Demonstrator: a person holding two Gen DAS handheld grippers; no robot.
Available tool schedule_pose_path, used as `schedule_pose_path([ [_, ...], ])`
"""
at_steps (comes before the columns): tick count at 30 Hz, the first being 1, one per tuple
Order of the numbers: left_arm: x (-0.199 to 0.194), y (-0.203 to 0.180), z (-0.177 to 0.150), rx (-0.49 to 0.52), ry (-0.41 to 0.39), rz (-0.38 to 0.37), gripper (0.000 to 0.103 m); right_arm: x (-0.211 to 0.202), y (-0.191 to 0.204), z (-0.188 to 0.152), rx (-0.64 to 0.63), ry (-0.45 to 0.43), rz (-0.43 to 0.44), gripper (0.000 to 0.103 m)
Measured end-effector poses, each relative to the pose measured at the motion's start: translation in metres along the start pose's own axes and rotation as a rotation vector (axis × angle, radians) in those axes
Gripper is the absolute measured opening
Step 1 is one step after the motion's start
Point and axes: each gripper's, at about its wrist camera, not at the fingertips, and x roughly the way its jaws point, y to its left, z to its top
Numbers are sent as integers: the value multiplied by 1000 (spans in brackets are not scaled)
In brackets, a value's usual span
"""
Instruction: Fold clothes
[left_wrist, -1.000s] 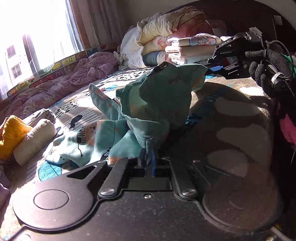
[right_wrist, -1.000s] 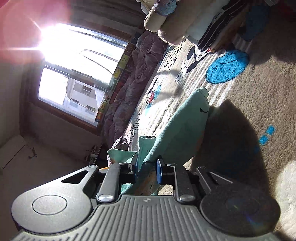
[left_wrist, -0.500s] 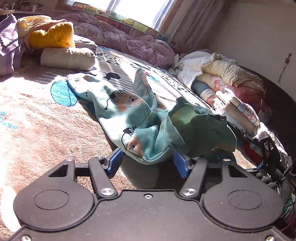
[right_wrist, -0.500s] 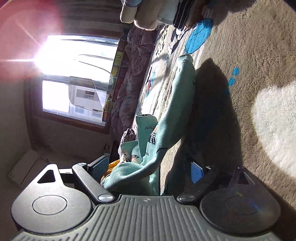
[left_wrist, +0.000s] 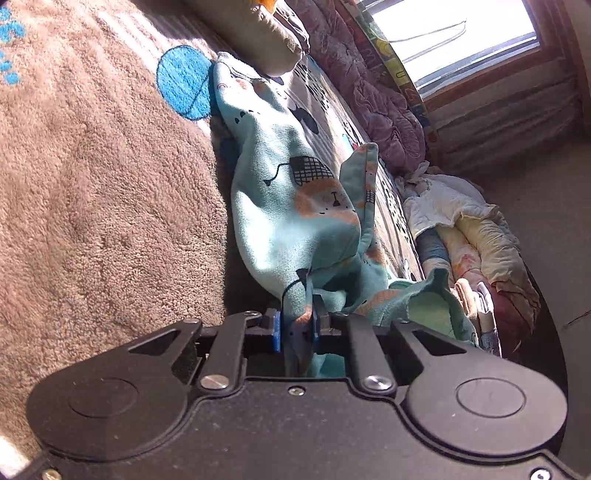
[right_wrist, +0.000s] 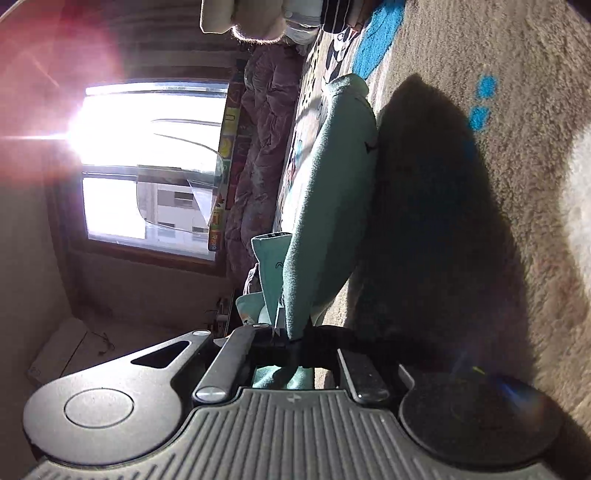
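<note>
My jaws have just been closing on both sides, and both are now pinching cloth. In the left wrist view, my left gripper (left_wrist: 295, 326) is clamping a bunched edge of the teal garment (left_wrist: 291, 206) between its blue pads (left_wrist: 274, 329), low in the middle of the frame. In the right wrist view, my right gripper (right_wrist: 286, 338) is biting another edge of the same garment (right_wrist: 332, 199), though its pads are sitting in deep shadow, so I am judging the grip mostly from the cloth running straight into them.

The garment is lying on the brown fleece blanket (left_wrist: 103, 192) covering the bed, stretching from my jaws toward the upper middle of each frame, crumpled and with one flap sticking up. A pile of other clothes (left_wrist: 476, 236) is sitting at the right edge of the left view, well apart from it.

I am reading this as the regrasp at the start of a fold: two edges taken, nothing laid flat yet. The next move, as I see it, is calling for lifting both edges together, pulling them apart to take out the slack, then carrying them over evenly so the cloth is not twisting.
</note>
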Motion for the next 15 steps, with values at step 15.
schedule_pose_path([
  [15, -93, 32, -33, 270, 47, 45, 10, -94, 17, 41, -247, -47, -122, 7],
])
